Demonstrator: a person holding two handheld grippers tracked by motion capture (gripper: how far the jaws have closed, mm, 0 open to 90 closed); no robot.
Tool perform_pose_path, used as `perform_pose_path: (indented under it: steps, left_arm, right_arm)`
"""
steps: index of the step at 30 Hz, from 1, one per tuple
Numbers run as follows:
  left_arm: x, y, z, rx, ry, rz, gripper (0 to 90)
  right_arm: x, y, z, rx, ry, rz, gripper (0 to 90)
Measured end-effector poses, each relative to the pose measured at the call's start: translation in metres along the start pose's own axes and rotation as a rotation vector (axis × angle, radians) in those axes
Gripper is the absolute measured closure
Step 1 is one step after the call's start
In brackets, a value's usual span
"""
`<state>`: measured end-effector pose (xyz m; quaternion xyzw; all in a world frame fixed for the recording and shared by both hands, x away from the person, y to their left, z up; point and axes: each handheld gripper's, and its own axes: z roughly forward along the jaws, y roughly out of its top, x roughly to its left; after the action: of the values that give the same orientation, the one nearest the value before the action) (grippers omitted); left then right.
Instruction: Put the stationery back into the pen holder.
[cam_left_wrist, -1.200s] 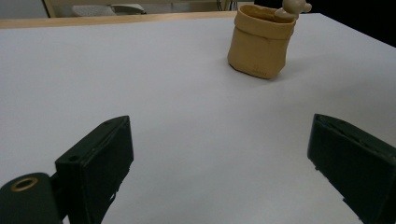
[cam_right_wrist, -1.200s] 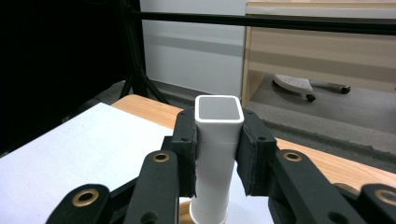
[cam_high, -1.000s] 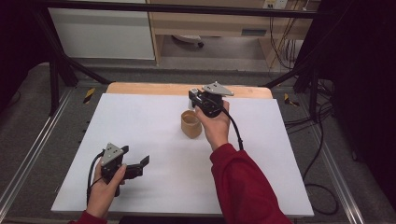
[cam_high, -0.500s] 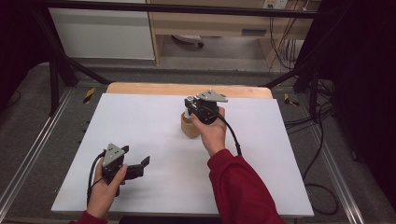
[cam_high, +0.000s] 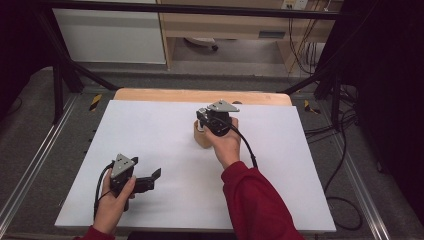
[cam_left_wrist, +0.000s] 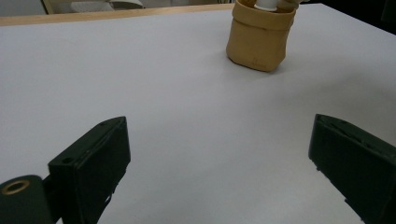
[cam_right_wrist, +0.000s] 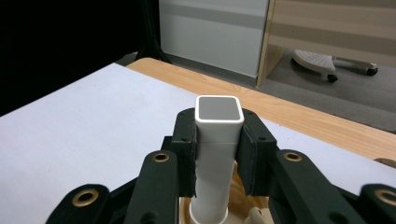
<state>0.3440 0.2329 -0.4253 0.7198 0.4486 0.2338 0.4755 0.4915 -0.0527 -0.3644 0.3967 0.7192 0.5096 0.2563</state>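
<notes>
A tan, soft-walled cup (cam_high: 201, 138) stands near the middle of the white table top (cam_high: 150, 130). My right gripper (cam_high: 216, 122) hangs right over it, pointing down. In the right gripper view its jaws are shut on a white squarish tube with a grey end face (cam_right_wrist: 219, 112), and the tube's lower end reaches into the cup's mouth (cam_right_wrist: 243, 200). The left gripper view shows the cup (cam_left_wrist: 259, 39) ahead with the white tube (cam_left_wrist: 266, 4) at its rim. My left gripper (cam_high: 152, 179) rests near the front left of the table, jaws wide open and nothing between them.
A wooden strip (cam_high: 200, 95) runs along the table's far edge, with cabinets on the floor behind it. Black cables (cam_high: 345, 150) hang off the right side. Metal frame rails (cam_high: 35, 160) flank the table.
My right gripper has sunk and shifted slightly left with the white tube, bringing it down onto the cup. The left gripper has stayed in place.
</notes>
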Motion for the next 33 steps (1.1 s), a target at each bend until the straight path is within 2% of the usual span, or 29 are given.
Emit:
perform_pose_path:
  steps: [5, 8, 20, 24, 33]
  left_arm:
    - [0.0, 0.0, 0.0, -0.001, -0.001, -0.002, 5.9]
    - [0.001, 0.0, 0.0, -0.002, -0.001, -0.003, 6.1]
    - [0.0, 0.0, 0.0, -0.002, -0.003, 0.001, 6.3]
    - [0.001, 0.0, 0.0, -0.002, -0.003, -0.004, 6.3]
    - [0.0, 0.0, 0.0, -0.002, -0.005, -0.005, 6.3]
  right_arm:
    - [0.002, -0.005, 0.007, 0.029, 0.0, -0.009, 70.7]
    - [0.002, -0.004, 0.009, 0.027, 0.0, 0.003, 70.7]
    - [-0.004, -0.004, 0.015, 0.058, -0.022, -0.011, 70.3]
    - [-0.006, 0.001, 0.011, 0.036, -0.021, 0.031, 56.7]
    - [-0.011, 0.011, -0.008, 0.015, -0.035, 0.053, 46.1]
